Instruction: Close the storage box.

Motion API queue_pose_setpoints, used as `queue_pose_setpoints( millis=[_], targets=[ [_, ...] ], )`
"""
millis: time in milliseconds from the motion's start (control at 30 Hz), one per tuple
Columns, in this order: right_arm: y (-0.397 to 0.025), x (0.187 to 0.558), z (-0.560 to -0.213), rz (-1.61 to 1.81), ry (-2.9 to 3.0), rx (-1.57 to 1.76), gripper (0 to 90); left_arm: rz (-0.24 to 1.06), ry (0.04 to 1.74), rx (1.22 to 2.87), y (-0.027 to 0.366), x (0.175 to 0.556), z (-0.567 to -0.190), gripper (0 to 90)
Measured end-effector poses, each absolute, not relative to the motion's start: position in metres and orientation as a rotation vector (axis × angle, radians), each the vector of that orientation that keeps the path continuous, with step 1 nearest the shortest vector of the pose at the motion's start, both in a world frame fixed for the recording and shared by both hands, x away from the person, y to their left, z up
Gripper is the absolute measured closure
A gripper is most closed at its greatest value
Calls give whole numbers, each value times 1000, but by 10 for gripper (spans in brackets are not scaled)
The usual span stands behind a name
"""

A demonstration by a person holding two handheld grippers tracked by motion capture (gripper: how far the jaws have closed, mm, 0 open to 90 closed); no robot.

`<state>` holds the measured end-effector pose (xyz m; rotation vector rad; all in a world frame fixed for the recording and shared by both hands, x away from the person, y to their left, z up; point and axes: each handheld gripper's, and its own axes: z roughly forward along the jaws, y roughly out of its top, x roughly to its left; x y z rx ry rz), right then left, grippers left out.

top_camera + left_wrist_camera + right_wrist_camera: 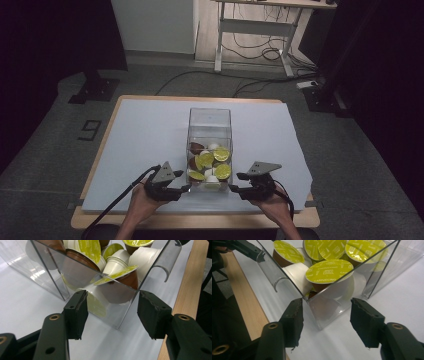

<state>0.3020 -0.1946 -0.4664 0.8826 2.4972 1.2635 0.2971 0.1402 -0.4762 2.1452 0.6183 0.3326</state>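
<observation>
At the lower middle of the high view, your two grippers flank the near end of a clear plastic box (210, 131), which stands on the pale sheet (140, 145) covering the wooden table (200, 221). Your left gripper (186, 188) sits at the box's lower left corner and your right gripper (233, 189) at its lower right corner, each pointing inward toward the box, with your hands coming up from the bottom edge of the frame.

Through the left gripper view, your left gripper (112, 311) has its jaws spread wide, one on each side of a near vertical corner of the box (120, 315); neither pad presses on the plastic. Behind the wall, upper centre of that frame, lie coffee capsules (117, 270), white and brown cups with yellow-green lids, heaped at angles.

Through the right gripper view, your right gripper (325, 317) is likewise spread wide and holds nothing, its jaws straddling the other near corner of the box (329, 307). A capsule with a lid reading CAPPUCCINO (329, 271) lies just behind that corner. At the upper left of this frame, the tip of your other gripper shows beside the curved notch (278, 281) cut in the box's front wall.
</observation>
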Motion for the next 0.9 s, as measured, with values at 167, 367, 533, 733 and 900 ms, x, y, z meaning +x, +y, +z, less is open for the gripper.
queue_pose_setpoints(
  millis=[167,367,533,733,900],
  targets=[
    [-193,303,-465,1275,2488,877,506,340,611,2130,139,297,-475,456],
    [-192,306,-464,1263,2472,884,558,352,621,2123,138,300,-476,508],
    [-191,308,-463,1260,2461,889,573,356,634,2118,137,302,-477,547],
    [-190,310,-463,1235,2456,902,582,347,635,2117,136,305,-479,584],
    [-191,310,-462,1222,2459,920,583,350,632,2118,137,306,-479,593]
  ],
)
